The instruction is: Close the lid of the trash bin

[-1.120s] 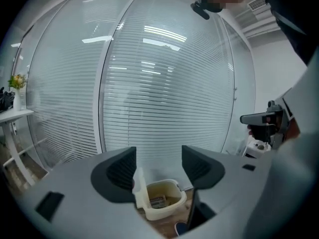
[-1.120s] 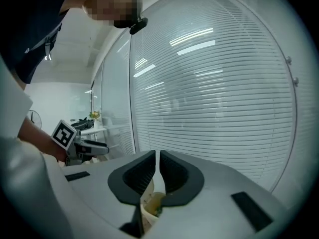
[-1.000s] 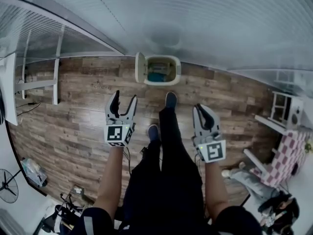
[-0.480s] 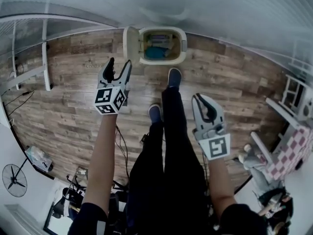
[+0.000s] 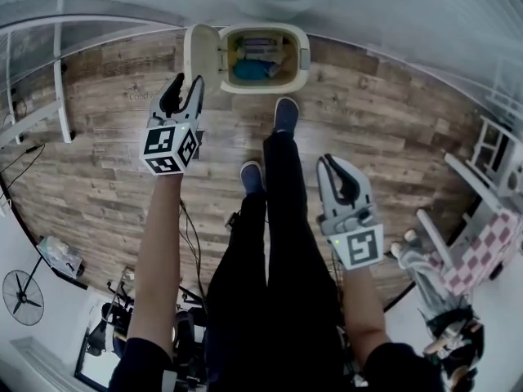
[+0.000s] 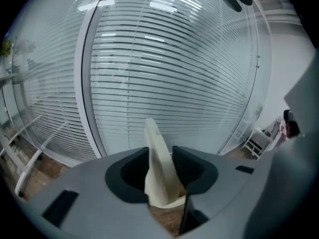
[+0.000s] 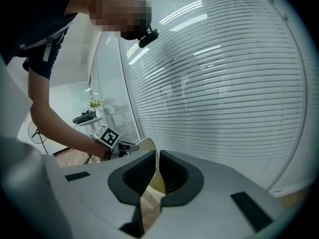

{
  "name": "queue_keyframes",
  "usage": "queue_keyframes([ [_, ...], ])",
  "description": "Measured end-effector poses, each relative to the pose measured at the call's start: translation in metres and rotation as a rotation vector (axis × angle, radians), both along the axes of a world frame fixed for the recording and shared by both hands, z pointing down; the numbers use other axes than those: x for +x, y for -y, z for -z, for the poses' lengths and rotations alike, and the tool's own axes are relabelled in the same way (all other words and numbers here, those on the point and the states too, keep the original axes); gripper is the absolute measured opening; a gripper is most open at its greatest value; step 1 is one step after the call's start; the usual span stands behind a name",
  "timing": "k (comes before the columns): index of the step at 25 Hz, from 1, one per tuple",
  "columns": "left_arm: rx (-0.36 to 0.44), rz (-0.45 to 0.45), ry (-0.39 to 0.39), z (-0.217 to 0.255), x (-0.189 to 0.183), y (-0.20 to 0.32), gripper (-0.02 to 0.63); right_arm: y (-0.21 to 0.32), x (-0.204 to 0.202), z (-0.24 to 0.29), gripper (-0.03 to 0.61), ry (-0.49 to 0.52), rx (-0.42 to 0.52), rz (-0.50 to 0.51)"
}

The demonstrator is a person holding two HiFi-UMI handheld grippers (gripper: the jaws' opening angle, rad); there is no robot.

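Note:
The cream trash bin stands open by the window wall, with blue rubbish inside. Its lid is swung out to the left and stands on edge. My left gripper has its tips at the lid's near edge. In the left gripper view the lid rises edge-on in the gap of that gripper, whose jaws are closing around it. I see no firm press on it. My right gripper hangs shut and empty, well back from the bin beside the person's leg. From the right gripper view the lid shows far off.
The person's legs and dark shoes stand just in front of the bin. Blinds cover the wall behind it. A white rack is at the left, a checkered chair at the right, and a fan and cables lie at the lower left.
My left gripper has moved forward and left to the lid's edge, and its jaws have narrowed. The bin now looks nearer in the head view. The right gripper has sunk a little.

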State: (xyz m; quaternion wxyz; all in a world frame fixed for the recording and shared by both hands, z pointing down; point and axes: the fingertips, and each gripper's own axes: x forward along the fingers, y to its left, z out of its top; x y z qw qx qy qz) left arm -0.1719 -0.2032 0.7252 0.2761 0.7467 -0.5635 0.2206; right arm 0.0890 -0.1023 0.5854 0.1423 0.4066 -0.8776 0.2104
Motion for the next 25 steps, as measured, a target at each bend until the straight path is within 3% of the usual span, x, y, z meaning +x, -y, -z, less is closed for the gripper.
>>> queue_keyframes([
  [1,0.006,0.007,0.002,0.000,0.000,0.001,0.125,-0.001,0.000,-0.003,0.005,0.000,-0.007,0.006],
  [6,0.021,0.025,0.015,0.002,0.000,0.001,0.108,0.000,0.000,-0.008,0.005,0.017,-0.030,0.007],
  [12,0.030,0.024,0.032,0.003,0.019,0.002,0.107,0.005,0.005,-0.013,0.005,0.036,-0.036,-0.010],
  [25,0.019,-0.062,0.035,-0.004,0.099,0.013,0.143,0.010,0.008,-0.016,0.005,0.063,-0.053,-0.018],
])
